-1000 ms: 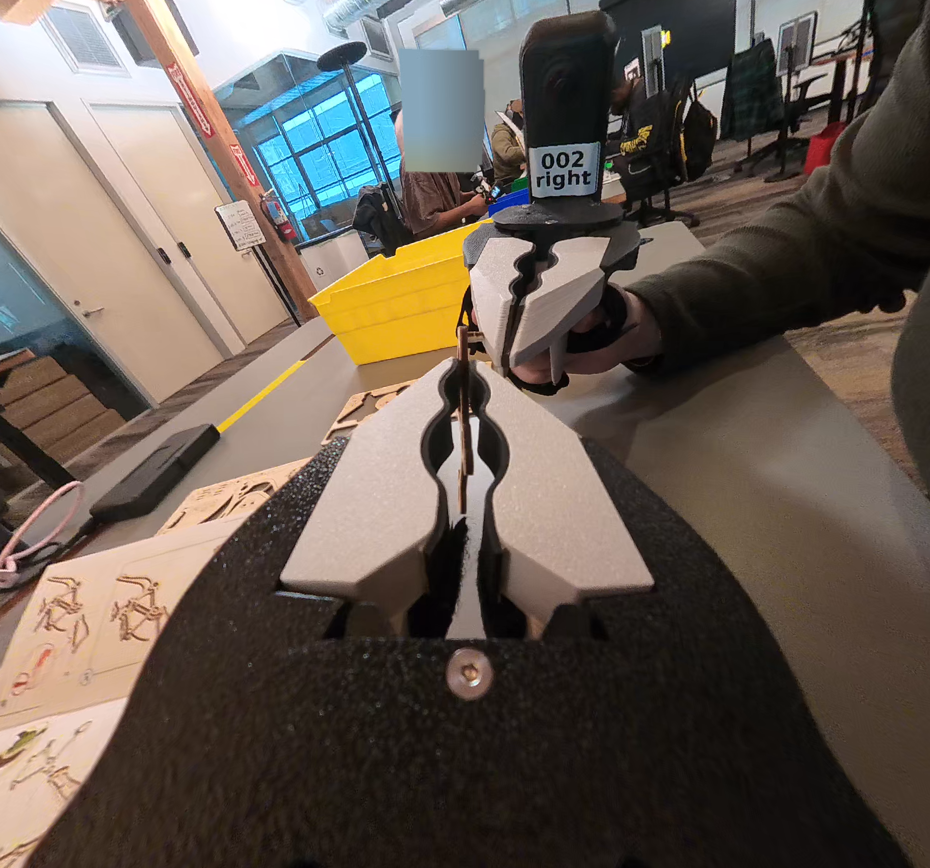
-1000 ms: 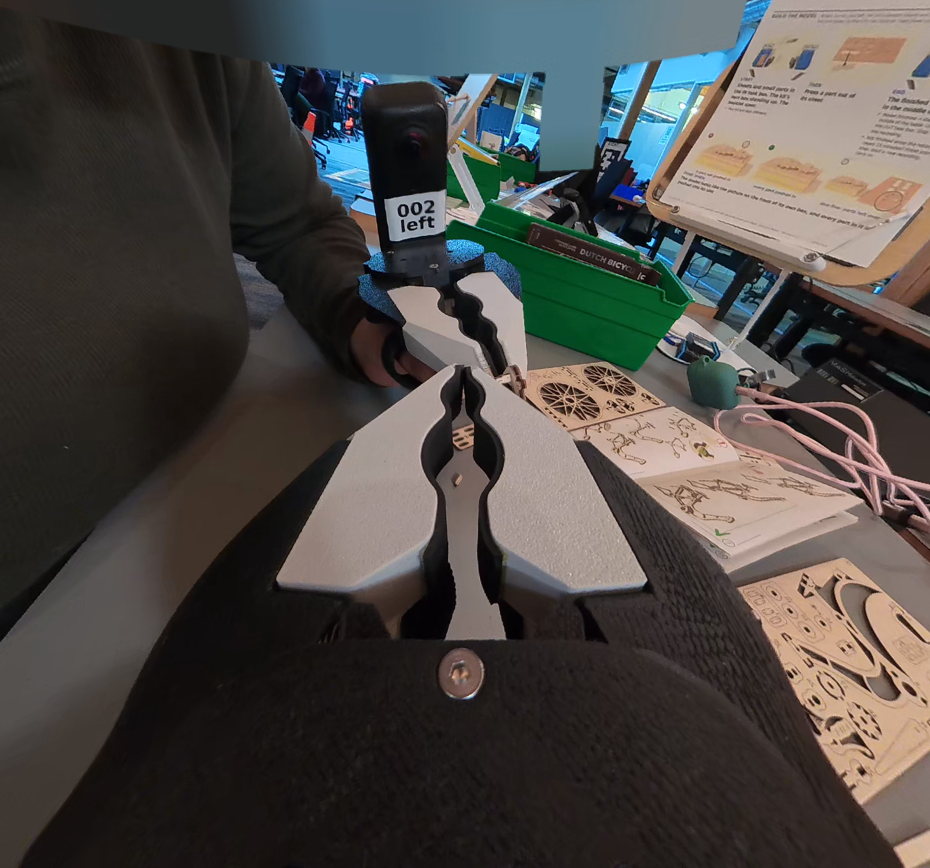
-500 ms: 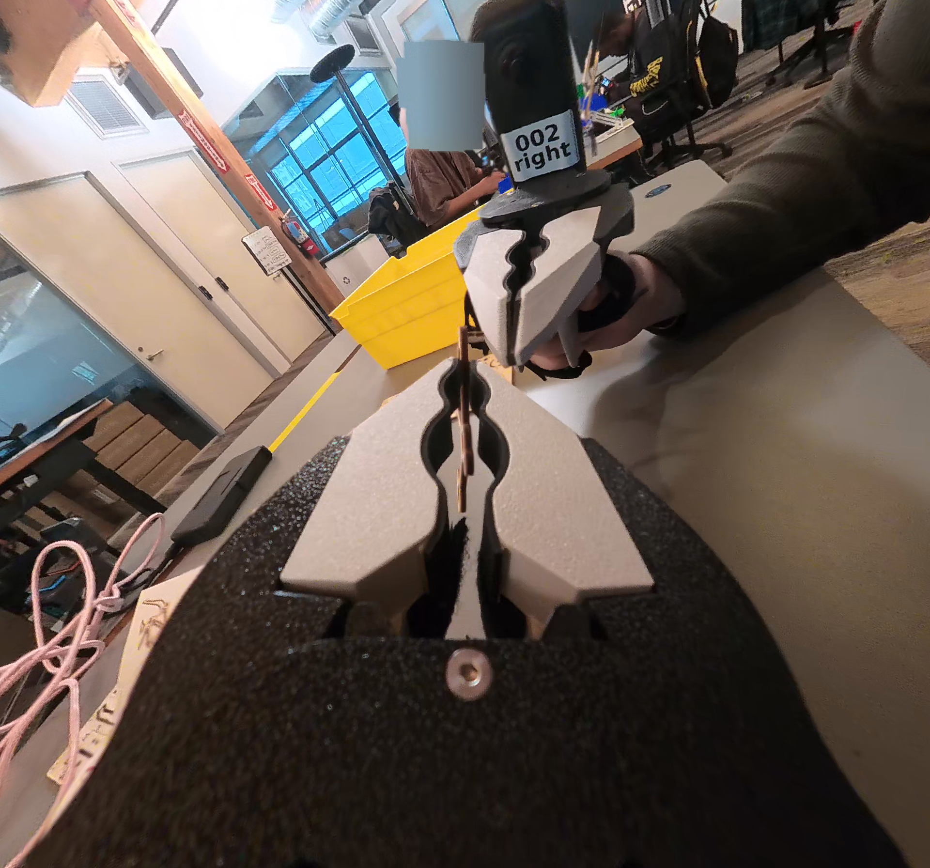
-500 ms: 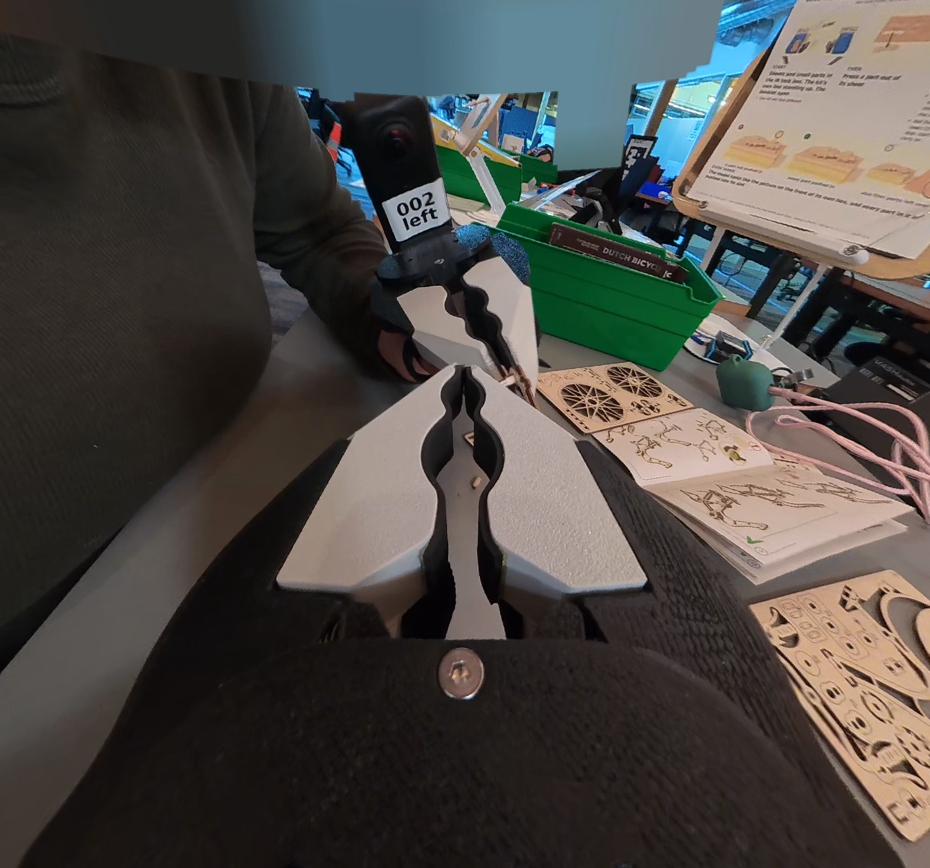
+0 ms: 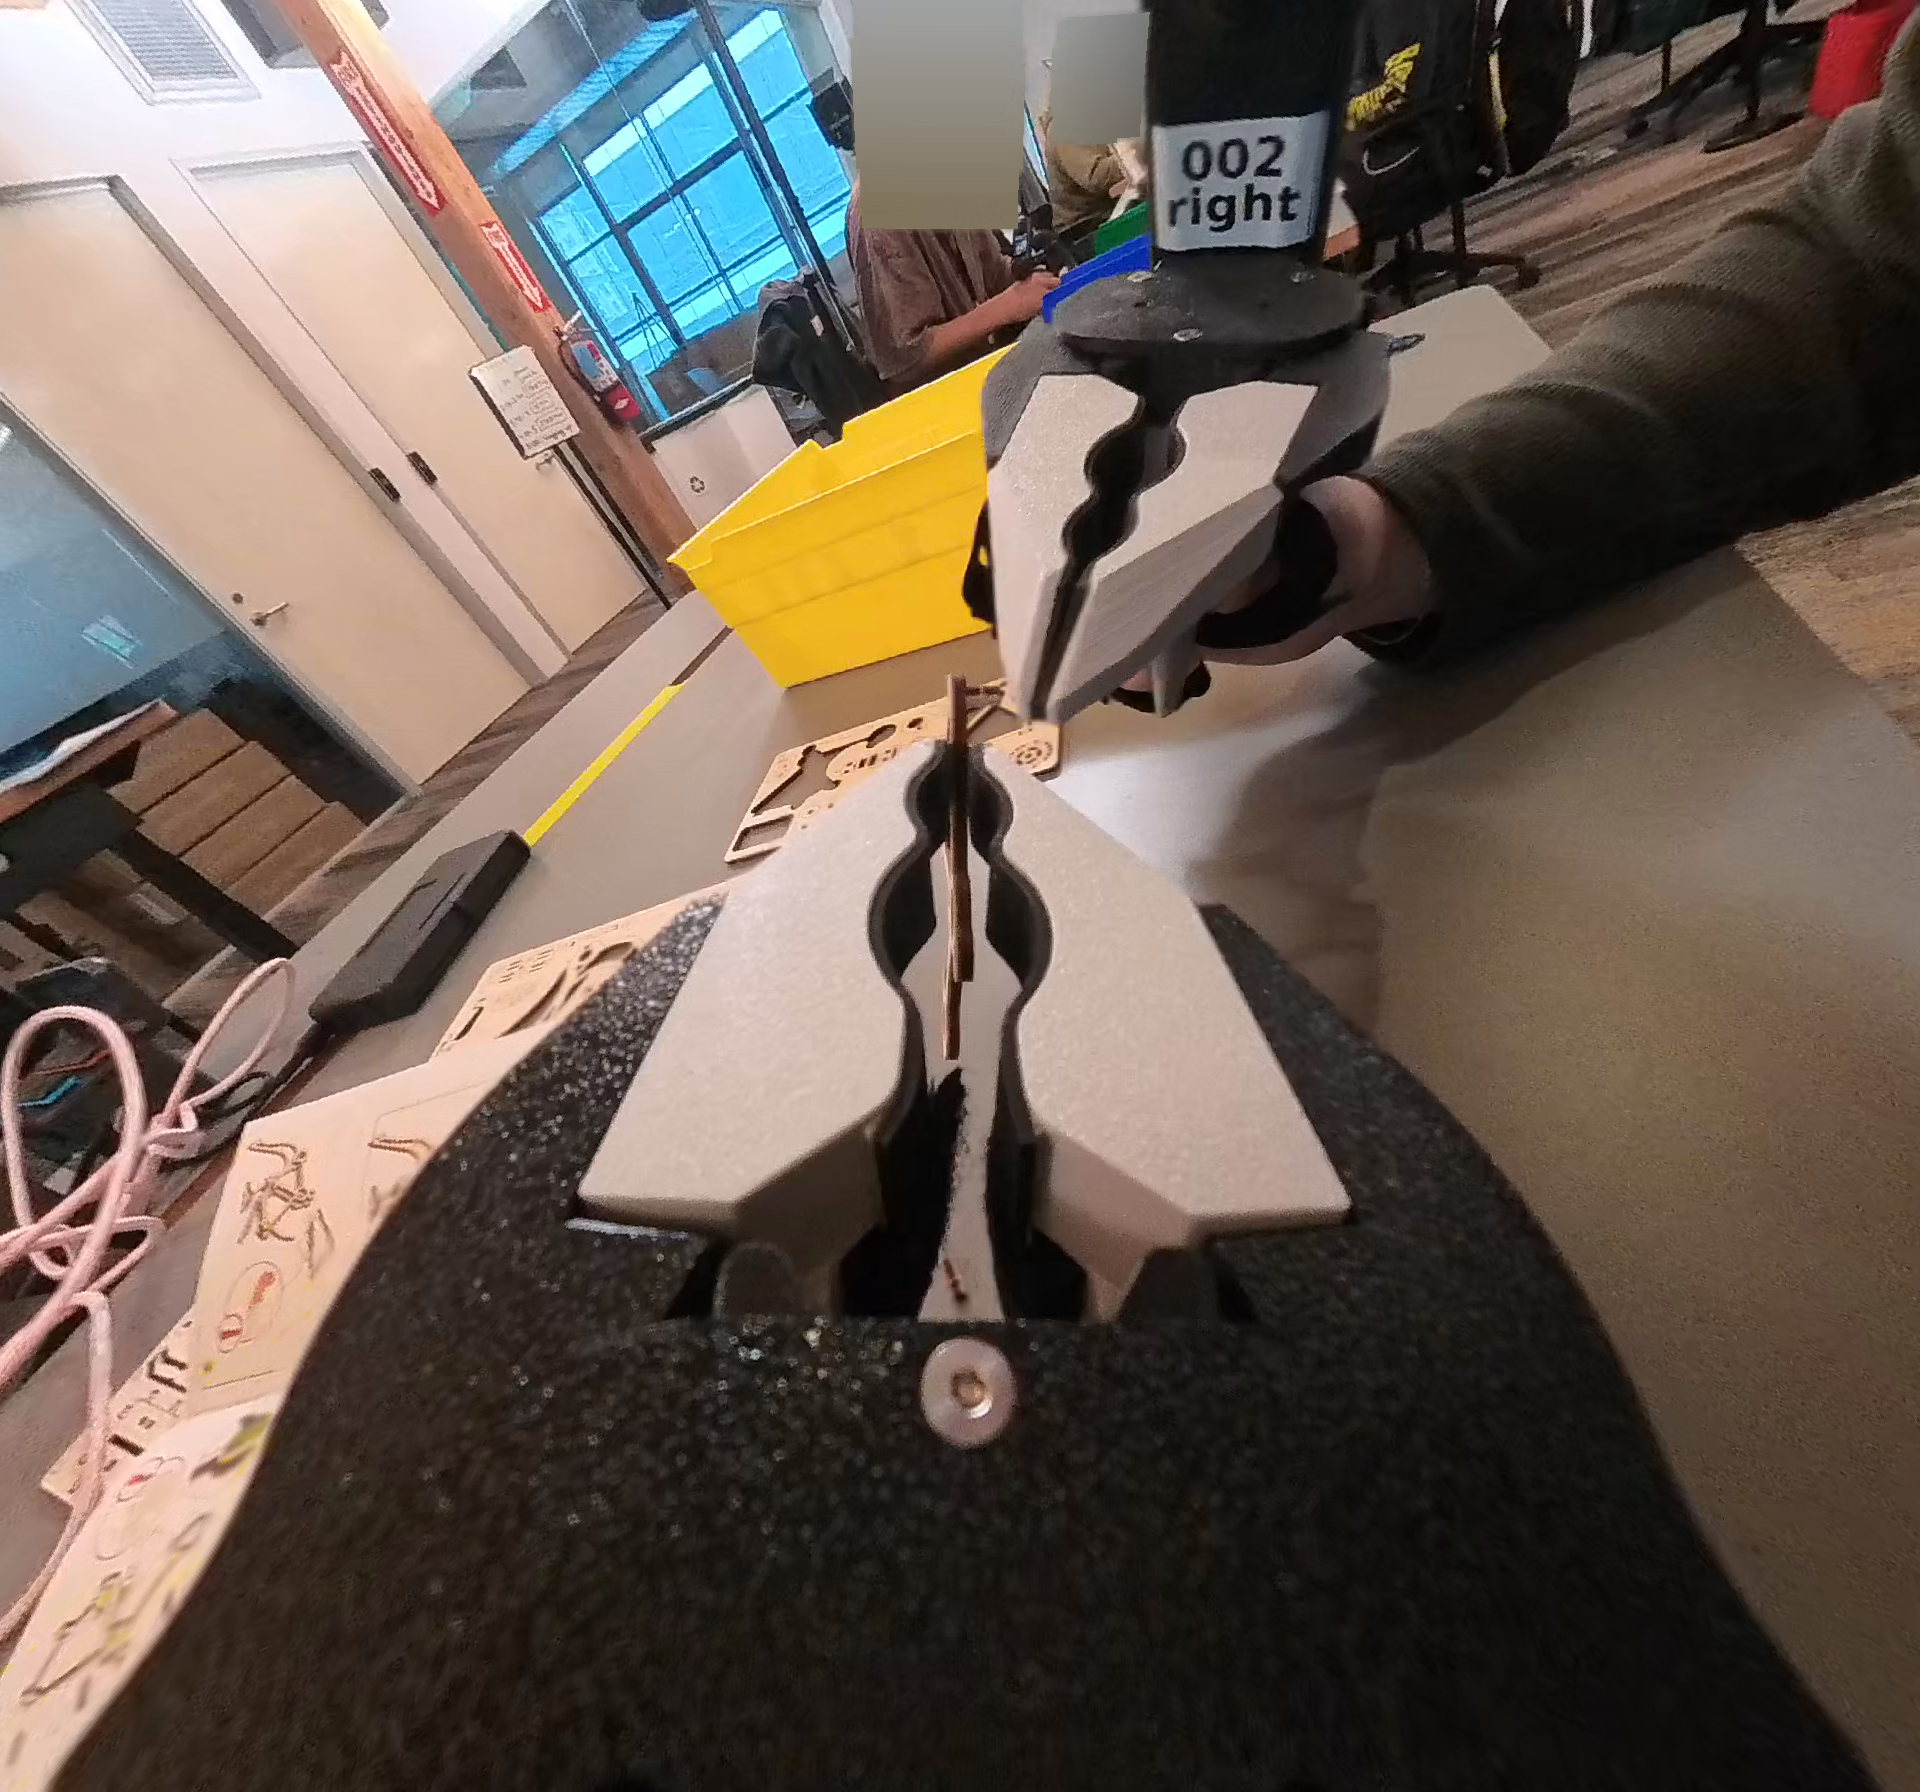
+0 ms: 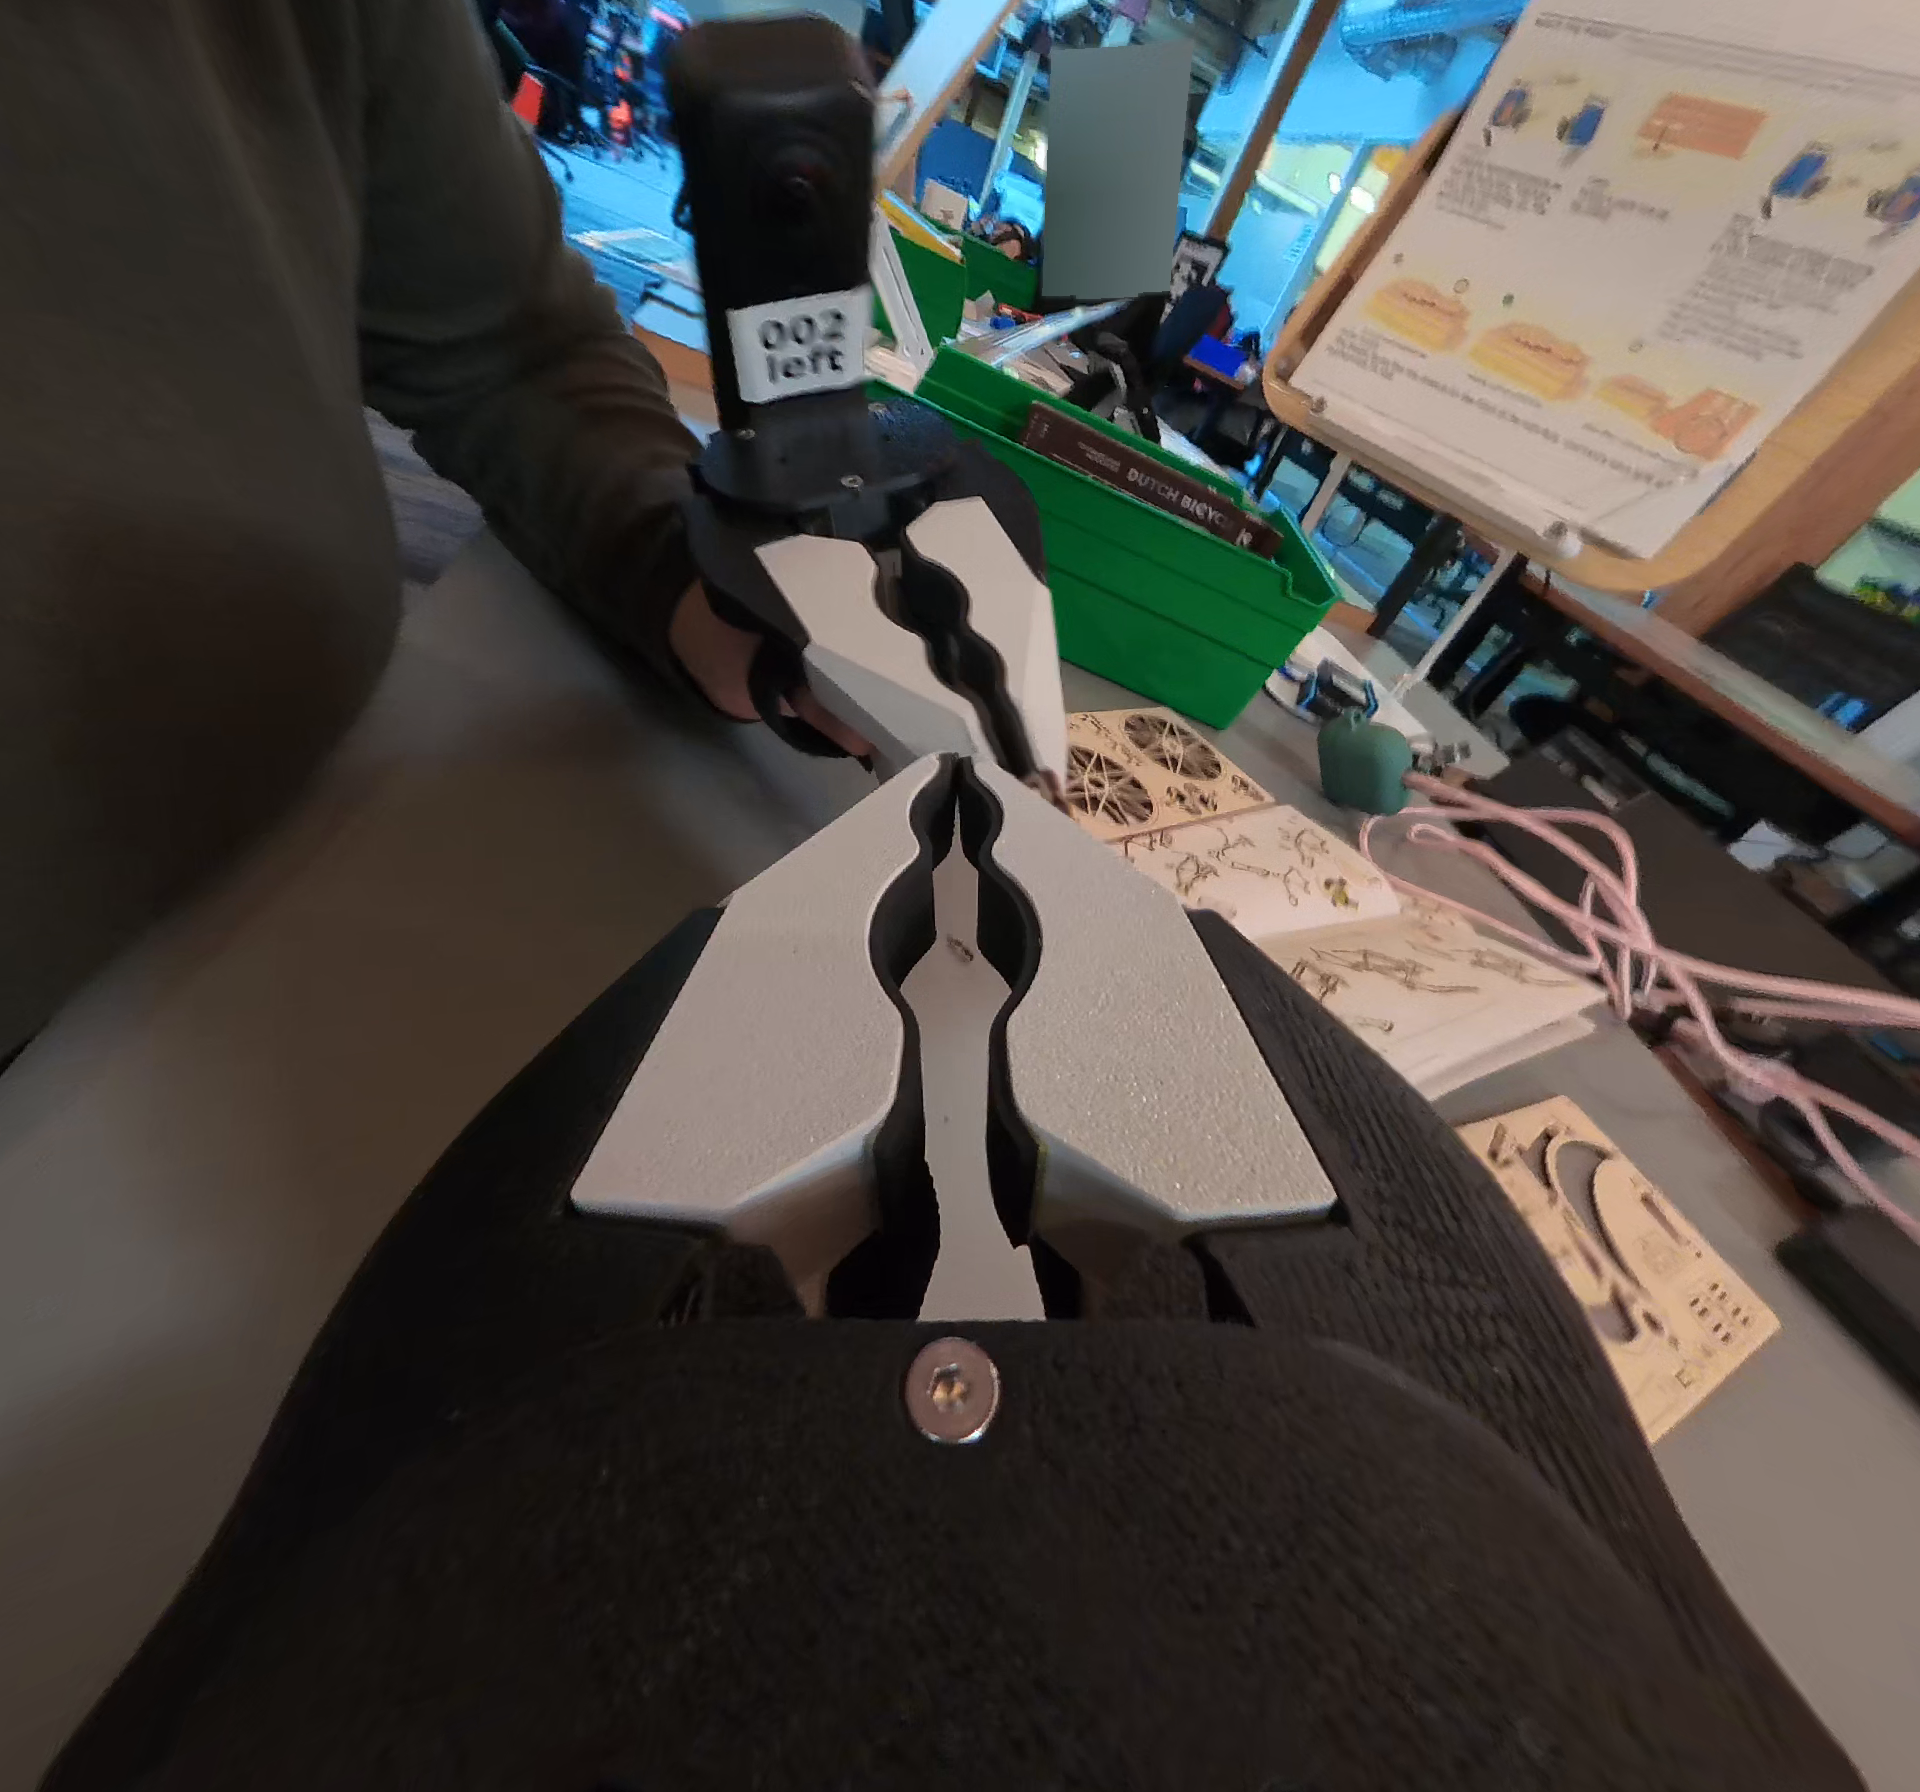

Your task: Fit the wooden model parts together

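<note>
Landmark: the left claw [image 5: 956, 766], seen from its own wrist camera. Going left to right.

Far left of it, a pink cord [image 5: 94, 1171] and a printed instruction booklet [image 5: 281, 1212] lie on the table [image 5: 1558, 1015], likely kept within sight for reference. Nearer, a black flat case [image 5: 416, 921], and beyond it a yellow bin [image 5: 852, 568].

Just beyond the left claw's tips lies a cut-out wooden parts sheet [image 5: 831, 786], flat on the table.

The left claw itself is closed on a thin wooden model part [image 5: 958, 869], held edge-on and upright between the fingers, its top end sticking out past the tips. Probably presented that way so a second piece can meet the exposed end.

Right of and above it hangs the right claw [image 5: 1044, 708], tips pointing down, just beside the part's top end. Its fingers are pressed together; whether they pinch anything I cannot tell. A hand [image 5: 1340, 579] grips it from the right.
</note>
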`<state>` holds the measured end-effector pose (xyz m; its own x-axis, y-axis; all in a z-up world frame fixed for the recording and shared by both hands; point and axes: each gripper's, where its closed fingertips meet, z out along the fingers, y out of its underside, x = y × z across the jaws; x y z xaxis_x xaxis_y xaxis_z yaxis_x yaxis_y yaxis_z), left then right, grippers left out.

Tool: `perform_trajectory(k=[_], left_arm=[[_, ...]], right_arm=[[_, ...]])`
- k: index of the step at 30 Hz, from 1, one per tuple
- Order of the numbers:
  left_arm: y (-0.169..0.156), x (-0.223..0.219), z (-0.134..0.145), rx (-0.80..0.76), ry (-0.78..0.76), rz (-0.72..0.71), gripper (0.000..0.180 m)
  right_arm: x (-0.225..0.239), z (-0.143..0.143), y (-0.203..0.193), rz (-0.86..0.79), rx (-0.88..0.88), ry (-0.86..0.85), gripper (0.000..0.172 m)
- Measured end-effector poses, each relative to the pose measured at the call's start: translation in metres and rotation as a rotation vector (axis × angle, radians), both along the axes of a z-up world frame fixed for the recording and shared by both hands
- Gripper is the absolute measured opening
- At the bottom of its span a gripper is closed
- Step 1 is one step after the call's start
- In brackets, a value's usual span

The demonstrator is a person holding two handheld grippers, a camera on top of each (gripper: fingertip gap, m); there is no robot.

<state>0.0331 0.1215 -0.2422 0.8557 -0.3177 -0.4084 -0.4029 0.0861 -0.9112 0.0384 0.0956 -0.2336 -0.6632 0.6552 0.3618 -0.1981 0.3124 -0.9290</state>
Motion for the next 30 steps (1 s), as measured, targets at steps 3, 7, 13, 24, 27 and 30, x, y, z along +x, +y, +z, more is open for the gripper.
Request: perform_trajectory(k=[3,7,13,24,27,30], left_arm=[[0.001,-0.001,-0.002,-0.019,-0.054,-0.010,0.000],[0.000,0.000,-0.002,-0.017,-0.073,-0.023,0.000],[-0.001,0.003,-0.002,-0.017,-0.077,-0.046,0.000],[-0.004,0.011,-0.001,0.030,0.108,-0.033,0.000],[-0.005,0.012,0.000,0.069,0.256,-0.003,0.000],[-0.007,0.013,0.000,0.108,0.399,0.027,0.000]], right_arm=[[0.003,0.009,0.003,-0.014,-0.006,0.069,0.006],[-0.001,0.013,0.012,-0.075,0.016,0.105,0.022],[-0.002,0.002,0.012,-0.062,0.064,0.062,0.014],[0.001,0.003,0.011,-0.062,0.108,0.089,0.016],[0.003,0.003,0.011,-0.084,0.145,0.119,0.018],[0.006,0.000,0.007,-0.089,0.207,0.161,0.010]])
